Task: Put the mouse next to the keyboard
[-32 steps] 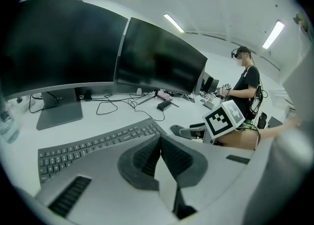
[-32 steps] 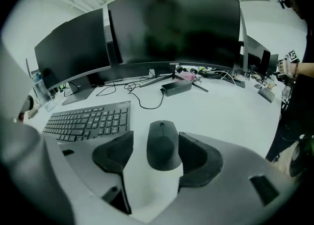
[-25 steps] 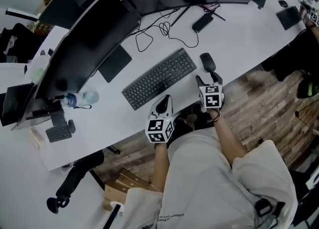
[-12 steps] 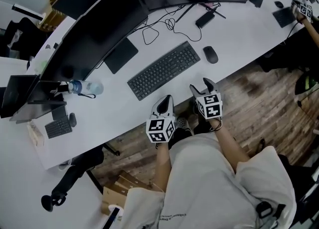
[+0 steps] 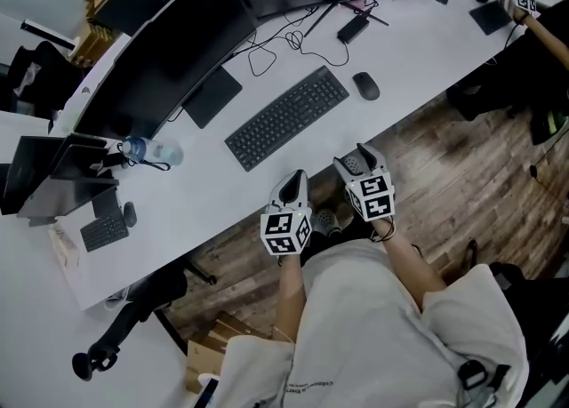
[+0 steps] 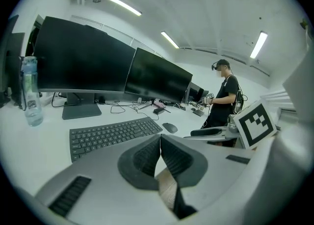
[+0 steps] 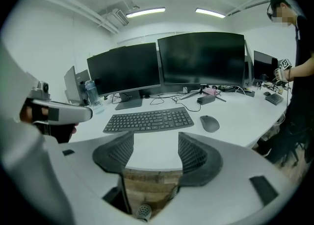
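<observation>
Mouse [image 5: 365, 85] lies flat on the white desk [image 5: 427, 42], just beside the right end of the black keyboard [image 5: 287, 116], with a narrow strip of bare desk between the two; neither tool touches it. Both tools hang off the near edge of the desk, over the wooden floor [image 5: 462, 166] and close to the person's lap. The left gripper [image 5: 293, 180] has its jaws pressed together with nothing between them (its own view shows the ribbed pads meeting along one line). The right gripper [image 5: 357, 159] is beside it with its jaws standing wide and empty; the gap between them frames only the desk edge and the floor below. From the right gripper view the keyboard sits straight ahead and the mouse a little to its right. Behind the keyboard stand two large dark monitors [image 5: 169, 51], with loose black cables [image 5: 276, 46] looping on the desk near their stands. A clear water bottle [image 5: 147, 150] is at the left, well apart from the keyboard. A second person [image 6: 223, 96] stands at the far right end of the desk.
</observation>
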The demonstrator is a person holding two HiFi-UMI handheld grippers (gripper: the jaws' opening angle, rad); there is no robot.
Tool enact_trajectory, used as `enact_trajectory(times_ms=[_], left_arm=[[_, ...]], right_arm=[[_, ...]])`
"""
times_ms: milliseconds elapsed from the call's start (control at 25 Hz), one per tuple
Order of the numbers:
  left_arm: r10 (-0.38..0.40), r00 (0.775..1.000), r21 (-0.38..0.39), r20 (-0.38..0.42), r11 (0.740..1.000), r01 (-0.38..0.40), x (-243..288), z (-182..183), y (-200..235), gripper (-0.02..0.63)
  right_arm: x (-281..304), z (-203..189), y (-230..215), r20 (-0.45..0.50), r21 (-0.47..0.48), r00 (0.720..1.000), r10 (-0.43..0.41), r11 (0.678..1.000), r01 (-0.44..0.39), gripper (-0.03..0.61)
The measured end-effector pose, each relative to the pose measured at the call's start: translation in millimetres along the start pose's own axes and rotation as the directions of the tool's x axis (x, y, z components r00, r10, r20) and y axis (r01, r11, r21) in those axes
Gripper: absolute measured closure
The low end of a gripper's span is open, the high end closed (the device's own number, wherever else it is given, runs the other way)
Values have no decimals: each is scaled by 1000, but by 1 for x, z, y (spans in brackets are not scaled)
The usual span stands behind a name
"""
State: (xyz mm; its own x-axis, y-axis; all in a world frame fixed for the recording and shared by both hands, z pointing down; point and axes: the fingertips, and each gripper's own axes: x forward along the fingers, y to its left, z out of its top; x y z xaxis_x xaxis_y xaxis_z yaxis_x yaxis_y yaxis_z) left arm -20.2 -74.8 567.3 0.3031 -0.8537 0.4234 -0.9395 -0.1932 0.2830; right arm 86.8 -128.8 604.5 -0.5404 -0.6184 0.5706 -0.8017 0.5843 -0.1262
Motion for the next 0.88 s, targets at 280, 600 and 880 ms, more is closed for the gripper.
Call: enact_trajectory(times_ms=[280,600,880], left_arm=[[9,1000,19,22,1000,-10,-27,-9,-8,592],[20,998,38,65,999,-22,-47,-11,-9,592],[21,995,77,95,997,-29,-57,-2,-9,592]], right_arm=[[-22,-8,19,26,-14,1000,13,1000,-13,288],[-38,-15,42,69,-27,997,40,999,-38,296],[-43,-12,47,98,-28,994,43,999,-40,301]])
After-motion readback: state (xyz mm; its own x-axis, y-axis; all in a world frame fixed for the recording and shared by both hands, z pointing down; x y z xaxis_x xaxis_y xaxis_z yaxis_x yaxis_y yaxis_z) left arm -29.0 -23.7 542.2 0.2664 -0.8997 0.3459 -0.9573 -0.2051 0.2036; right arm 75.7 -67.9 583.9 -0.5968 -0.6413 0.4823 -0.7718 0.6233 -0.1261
